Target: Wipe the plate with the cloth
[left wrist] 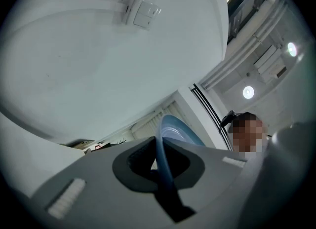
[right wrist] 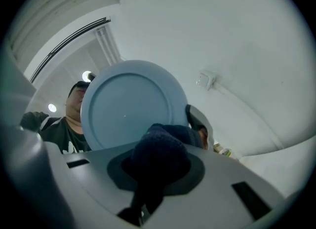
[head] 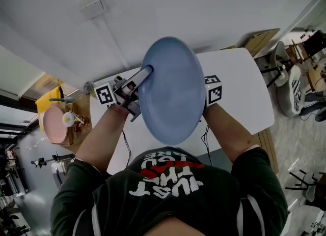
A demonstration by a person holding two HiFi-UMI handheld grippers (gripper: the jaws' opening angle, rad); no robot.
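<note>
Head view first: we've got the plate [head: 170, 90] up off the counter [head: 239, 92], standing on edge in front of us. The left gripper [head: 146, 72] bites its rim, jaws pinched narrow on it. The right gripper [head: 214, 91] is mostly tucked behind the plate. Only its marker cube peeks out past the opposite rim, so we can't read its jaws from here.

Left gripper view: the plate [left wrist: 163, 156] runs edge-on straight between the jaws, seated deep, with the rest of the disc fanning out ahead of them. Both jaws press on it, and nothing else is in there.

Right gripper view: the jaws are closed on a dark blue cloth [right wrist: 160, 156], a fuzzy wad bulging out in front of them. The plate's [right wrist: 131, 107] round face fills the space just beyond the wad. We can't tell whether the cloth touches it yet.

Handling-wise, our guess is the plate is stiff, smooth and slick. It hangs on one thin rim pinch, so a hard push from the cloth side could make it pivot or slide in the jaws. It's probably breakable if dropped too. Deep on the rim looks like the right place to hold it. The cloth is soft and squashy, so gripping the bunch with a wad left sticking out ahead of the jaws should work fine.
</note>
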